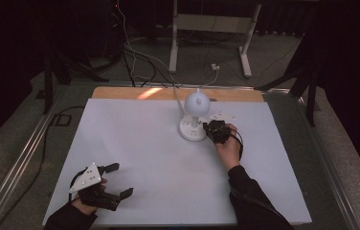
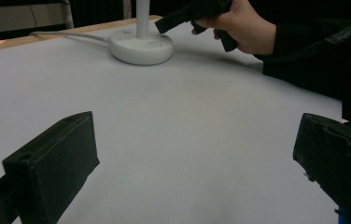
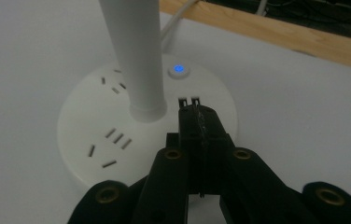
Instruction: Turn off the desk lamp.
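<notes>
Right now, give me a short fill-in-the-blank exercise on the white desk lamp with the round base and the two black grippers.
1. The small button on the white round lamp base glows ____.
2. The right gripper has its jaws ____, tips over the base.
3. The left gripper has its jaws ____, with nothing between them.
4. The lamp's white cable runs toward the table's ____ edge.

Missing words: blue; shut; open; wooden

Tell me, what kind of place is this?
Probably a lab or recording studio: a white table set up for handling trials, loose cables on the floor behind it, dark stands around, and a person working a desk lamp with hand-held grippers.
</notes>
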Available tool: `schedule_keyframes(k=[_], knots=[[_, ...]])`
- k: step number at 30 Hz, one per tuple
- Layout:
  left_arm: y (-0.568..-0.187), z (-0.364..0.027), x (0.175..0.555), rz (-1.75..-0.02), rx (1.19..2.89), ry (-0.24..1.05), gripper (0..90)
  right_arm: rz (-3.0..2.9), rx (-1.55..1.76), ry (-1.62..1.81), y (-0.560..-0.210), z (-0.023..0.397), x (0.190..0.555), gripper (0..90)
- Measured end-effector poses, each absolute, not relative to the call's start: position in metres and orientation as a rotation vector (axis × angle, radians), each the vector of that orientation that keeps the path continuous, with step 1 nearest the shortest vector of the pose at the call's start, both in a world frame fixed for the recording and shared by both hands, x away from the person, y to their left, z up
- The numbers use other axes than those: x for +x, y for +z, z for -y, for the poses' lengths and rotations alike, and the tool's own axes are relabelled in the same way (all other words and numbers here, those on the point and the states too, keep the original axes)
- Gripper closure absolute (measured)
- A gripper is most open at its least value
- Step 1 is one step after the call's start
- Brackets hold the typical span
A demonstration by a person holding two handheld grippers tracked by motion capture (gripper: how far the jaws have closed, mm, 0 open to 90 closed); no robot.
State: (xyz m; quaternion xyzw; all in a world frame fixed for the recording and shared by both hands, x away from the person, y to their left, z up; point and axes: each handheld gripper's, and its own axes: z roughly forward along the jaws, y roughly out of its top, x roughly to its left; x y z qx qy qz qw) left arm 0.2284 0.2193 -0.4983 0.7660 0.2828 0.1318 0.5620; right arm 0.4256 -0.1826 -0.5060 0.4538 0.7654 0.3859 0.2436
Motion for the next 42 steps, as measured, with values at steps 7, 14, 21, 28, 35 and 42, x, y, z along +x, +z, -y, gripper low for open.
schedule_keyframes(k=[7,14,21,28,35,42], knots=[[-0.498,-0.220,0.228,-0.665,1.805,0.313,0.5,-2.074,1.203,1.098,-0.488,0.185,0.421,89.6],[-0.498,-0.220,0.228,-0.666,1.805,0.313,0.5,-2.090,1.189,1.121,-0.482,0.192,0.417,78.1],[-0.498,-0.219,0.228,-0.666,1.806,0.315,0.5,-2.189,1.218,1.152,-0.479,0.200,0.416,33.1],[-0.498,-0.220,0.229,-0.668,1.803,0.313,0.5,-2.217,1.204,1.213,-0.473,0.214,0.408,0.4],[-0.498,-0.220,0.228,-0.669,1.801,0.315,0.5,-2.239,1.136,1.313,-0.464,0.226,0.393,0.0],[-0.498,-0.220,0.229,-0.673,1.798,0.315,0.5,-2.240,1.102,1.373,-0.463,0.236,0.373,0.0]])
